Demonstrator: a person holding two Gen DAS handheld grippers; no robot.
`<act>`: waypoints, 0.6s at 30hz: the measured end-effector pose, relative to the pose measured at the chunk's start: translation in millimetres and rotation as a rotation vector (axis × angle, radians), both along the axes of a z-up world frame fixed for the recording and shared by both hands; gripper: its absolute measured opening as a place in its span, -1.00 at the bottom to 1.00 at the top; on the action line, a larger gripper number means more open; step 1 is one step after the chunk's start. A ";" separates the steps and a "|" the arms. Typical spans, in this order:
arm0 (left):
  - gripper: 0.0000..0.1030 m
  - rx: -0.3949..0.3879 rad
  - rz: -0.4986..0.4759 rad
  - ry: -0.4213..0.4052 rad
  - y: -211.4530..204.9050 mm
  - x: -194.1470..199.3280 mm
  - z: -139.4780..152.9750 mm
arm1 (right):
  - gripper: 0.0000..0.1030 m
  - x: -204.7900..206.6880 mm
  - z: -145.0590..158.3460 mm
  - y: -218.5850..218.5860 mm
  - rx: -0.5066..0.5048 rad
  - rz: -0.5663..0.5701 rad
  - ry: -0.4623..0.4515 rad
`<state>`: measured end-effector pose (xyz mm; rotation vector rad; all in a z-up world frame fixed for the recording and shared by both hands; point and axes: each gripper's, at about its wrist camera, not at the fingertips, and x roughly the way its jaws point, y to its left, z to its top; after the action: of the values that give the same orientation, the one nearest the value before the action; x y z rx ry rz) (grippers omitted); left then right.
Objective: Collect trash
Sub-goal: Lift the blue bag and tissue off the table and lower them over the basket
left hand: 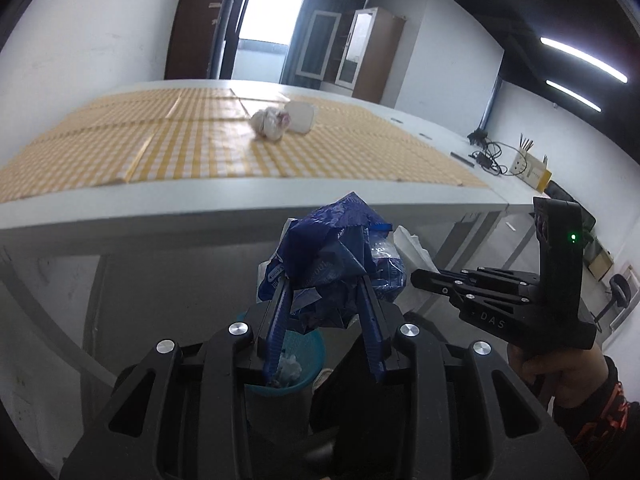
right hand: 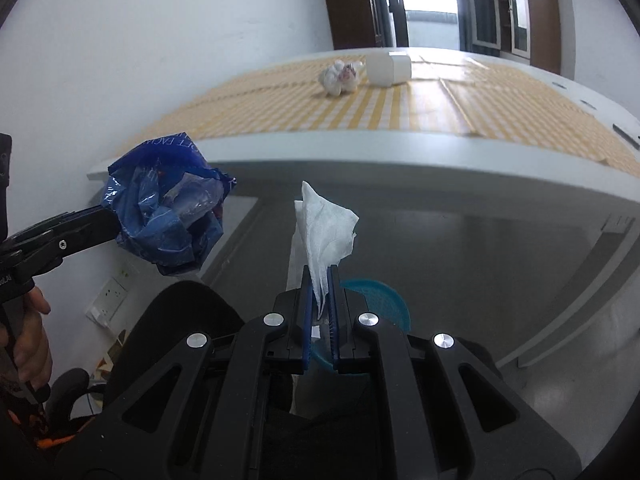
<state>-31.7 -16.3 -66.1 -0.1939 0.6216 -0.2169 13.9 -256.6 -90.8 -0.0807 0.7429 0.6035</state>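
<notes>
Left gripper [left hand: 324,280] clamped on blue wrapper [left hand: 336,256]. Right gripper [right hand: 320,280] pinching white tissue [right hand: 326,228]. Both over blue bin [left hand: 308,364], paper wad inside. On table [left hand: 240,212], 12 o'clock: crumpled wad [left hand: 270,122] touching white cup [left hand: 301,116].

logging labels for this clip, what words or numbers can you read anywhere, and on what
"DAS": on the black body of the right gripper, seen from the left wrist.
White print on the blue wrapper held in the left gripper: reversed and creased, too blurred to read.
White lettering on the left gripper's body at the right-wrist view's left edge: cut off, unreadable.
The tissue, the white box and the blue bin show no text.
</notes>
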 end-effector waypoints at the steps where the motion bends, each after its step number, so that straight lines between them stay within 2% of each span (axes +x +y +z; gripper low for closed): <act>1: -0.34 -0.003 0.001 0.008 1.2 0.8 -4.7 | -0.88 0.0 0.0 0.0 0.000 0.000 0.000; 10: -0.33 -0.006 -0.006 0.115 2.6 20.9 -66.8 | -0.88 16.3 -49.1 17.6 -0.064 -0.005 0.086; 18: -0.34 -0.011 0.010 0.218 9.1 44.1 -112.3 | -0.88 38.8 -106.5 30.1 -0.120 0.002 0.195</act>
<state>12.3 -7.2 -178.4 -0.2328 0.8360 -0.1912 52.8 -226.5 -197.3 -0.1352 0.9682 0.5738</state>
